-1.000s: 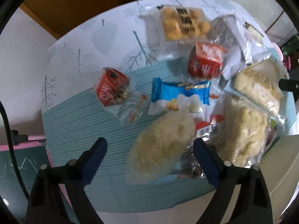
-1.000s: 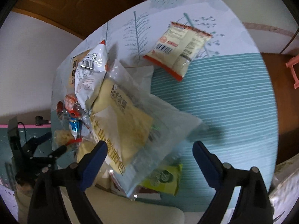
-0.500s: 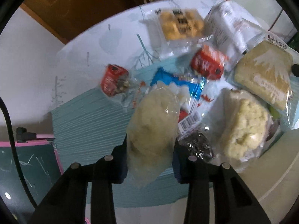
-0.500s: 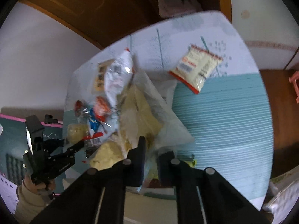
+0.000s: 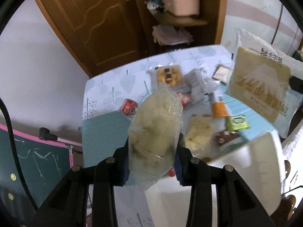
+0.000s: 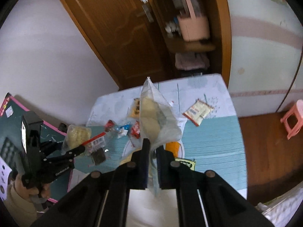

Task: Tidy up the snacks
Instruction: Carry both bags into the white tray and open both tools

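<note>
Dim indoor light, motion blur, fisheye-warped edges

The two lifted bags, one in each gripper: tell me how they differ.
The left gripper holds a plain clear bag of pale, lumpy, rounded food; the right gripper holds a larger printed bag with a mountain picture and a flat yellow slab. The clear bag fills its jaws; the printed bag is pinched by a thin edge. Both are up off the table.

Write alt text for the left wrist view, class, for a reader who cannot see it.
The left gripper is shut on a clear bag of pale puffed snack, lifted above a table with a teal and white cloth. More snack packets lie scattered on the cloth, and a large bread bag with a mountain print hangs at the right edge.
</note>
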`<move>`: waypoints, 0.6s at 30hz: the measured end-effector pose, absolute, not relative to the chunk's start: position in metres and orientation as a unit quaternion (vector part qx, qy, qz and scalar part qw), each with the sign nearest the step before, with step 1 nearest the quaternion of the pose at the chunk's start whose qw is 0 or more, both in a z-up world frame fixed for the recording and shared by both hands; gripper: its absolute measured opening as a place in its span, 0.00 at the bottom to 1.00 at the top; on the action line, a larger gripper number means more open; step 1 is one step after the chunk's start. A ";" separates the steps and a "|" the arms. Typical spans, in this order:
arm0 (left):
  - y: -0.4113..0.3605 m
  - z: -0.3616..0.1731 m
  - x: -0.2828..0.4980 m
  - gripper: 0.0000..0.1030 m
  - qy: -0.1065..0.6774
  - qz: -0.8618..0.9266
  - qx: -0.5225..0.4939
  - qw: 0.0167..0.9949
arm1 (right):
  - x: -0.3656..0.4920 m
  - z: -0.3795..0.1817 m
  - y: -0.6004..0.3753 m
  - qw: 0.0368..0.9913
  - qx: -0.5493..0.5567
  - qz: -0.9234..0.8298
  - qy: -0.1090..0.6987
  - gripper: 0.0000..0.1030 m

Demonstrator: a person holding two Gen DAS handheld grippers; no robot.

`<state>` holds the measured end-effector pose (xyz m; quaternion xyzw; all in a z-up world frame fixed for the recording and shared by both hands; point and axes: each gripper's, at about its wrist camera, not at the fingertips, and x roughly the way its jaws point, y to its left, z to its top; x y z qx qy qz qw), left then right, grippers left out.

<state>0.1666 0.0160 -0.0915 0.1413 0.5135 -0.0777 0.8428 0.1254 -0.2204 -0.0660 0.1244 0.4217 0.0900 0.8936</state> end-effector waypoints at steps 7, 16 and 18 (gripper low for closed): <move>-0.003 -0.036 0.102 0.35 0.479 -0.084 0.126 0.865 | 0.059 -0.021 -0.223 0.915 0.125 0.112 0.368 0.06; -0.014 -0.008 0.040 0.35 0.463 -0.098 0.096 0.876 | -0.012 0.007 -0.223 0.928 0.093 0.120 0.341 0.06; -0.014 -0.011 0.031 0.35 0.465 -0.100 0.095 0.874 | -0.024 0.002 -0.220 0.922 0.093 0.128 0.352 0.06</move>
